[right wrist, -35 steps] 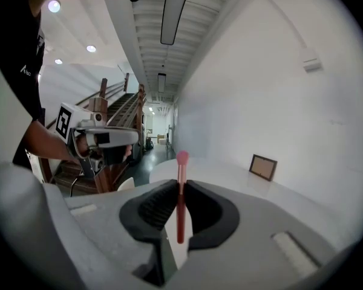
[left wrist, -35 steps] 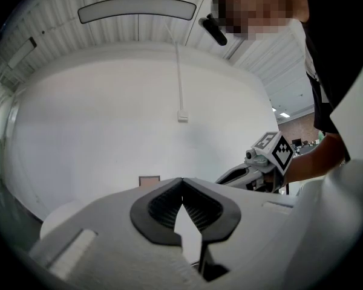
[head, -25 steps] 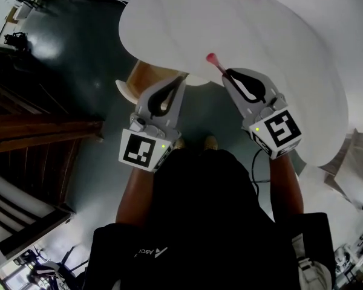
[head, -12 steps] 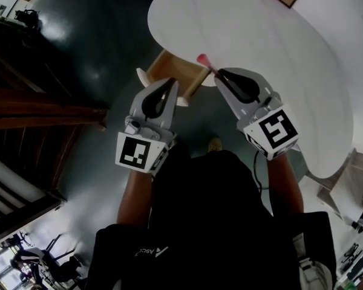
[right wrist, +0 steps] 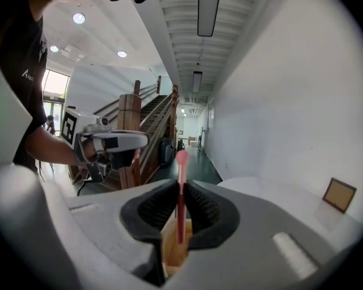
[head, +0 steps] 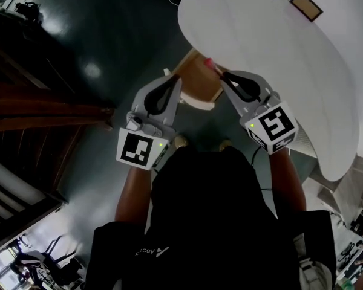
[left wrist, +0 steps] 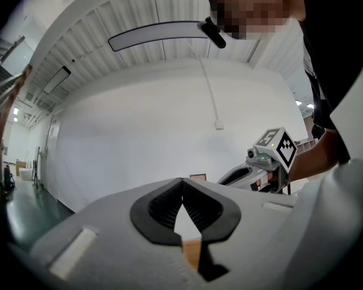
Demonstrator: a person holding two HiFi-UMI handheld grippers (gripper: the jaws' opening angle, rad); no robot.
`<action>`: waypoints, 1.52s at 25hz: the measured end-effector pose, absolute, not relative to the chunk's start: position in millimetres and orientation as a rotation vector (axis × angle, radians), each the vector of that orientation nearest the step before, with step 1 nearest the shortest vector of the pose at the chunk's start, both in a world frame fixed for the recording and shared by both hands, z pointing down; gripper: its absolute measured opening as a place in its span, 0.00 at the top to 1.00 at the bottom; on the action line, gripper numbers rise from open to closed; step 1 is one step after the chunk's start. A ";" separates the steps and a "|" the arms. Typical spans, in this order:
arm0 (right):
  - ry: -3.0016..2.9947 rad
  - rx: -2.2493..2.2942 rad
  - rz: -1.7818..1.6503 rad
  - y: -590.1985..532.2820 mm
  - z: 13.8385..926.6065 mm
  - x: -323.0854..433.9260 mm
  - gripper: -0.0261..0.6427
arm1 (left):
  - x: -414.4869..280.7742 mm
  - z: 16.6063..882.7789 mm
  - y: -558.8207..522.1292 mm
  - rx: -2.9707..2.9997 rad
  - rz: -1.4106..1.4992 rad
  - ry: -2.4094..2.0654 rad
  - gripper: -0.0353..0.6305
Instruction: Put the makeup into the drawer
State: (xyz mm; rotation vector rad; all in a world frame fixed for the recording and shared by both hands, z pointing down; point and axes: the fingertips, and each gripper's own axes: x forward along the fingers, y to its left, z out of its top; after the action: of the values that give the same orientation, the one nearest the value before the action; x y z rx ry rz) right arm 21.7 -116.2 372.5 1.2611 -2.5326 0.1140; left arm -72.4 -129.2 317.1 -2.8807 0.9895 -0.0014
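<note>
The makeup is a thin red stick with a pink tip (head: 210, 63) (right wrist: 181, 180). My right gripper (head: 222, 75) (right wrist: 181, 185) is shut on its shaft, and the pink end sticks out past the jaws. That tip hangs over the open wooden drawer (head: 196, 88), which juts out from under the white table (head: 272, 53). The drawer's wood also shows below the jaws (right wrist: 169, 246) (left wrist: 192, 252). My left gripper (head: 176, 80) (left wrist: 183, 183) hovers just left of the drawer, shut with nothing in it.
A small framed picture (head: 307, 5) (right wrist: 339, 193) lies far back on the table. A dark wooden staircase (head: 42, 119) runs along the left over a dark glossy floor. The person's feet (head: 181, 142) stand just below the drawer.
Both grippers have moved from the table edge toward the drawer; the pink tip went from over the tabletop to over the open drawer. The right stays shut on the stick.
</note>
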 end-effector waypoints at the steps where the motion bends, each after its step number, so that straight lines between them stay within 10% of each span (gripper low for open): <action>1: -2.517 1.256 0.113 -122.0 376.4 13.9 0.89 | -80.5 316.6 -134.7 -2.884 -0.006 0.979 0.93; 38: -2.072 0.648 0.274 -238.1 607.6 -60.8 0.89 | -157.0 341.3 -227.0 -2.899 -0.069 1.316 0.93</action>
State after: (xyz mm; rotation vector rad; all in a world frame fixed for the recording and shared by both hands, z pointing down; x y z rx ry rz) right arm -60.8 -238.1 607.6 0.6478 -2.0721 0.2743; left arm -157.0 -227.0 341.3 -2.8987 1.3157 -0.0691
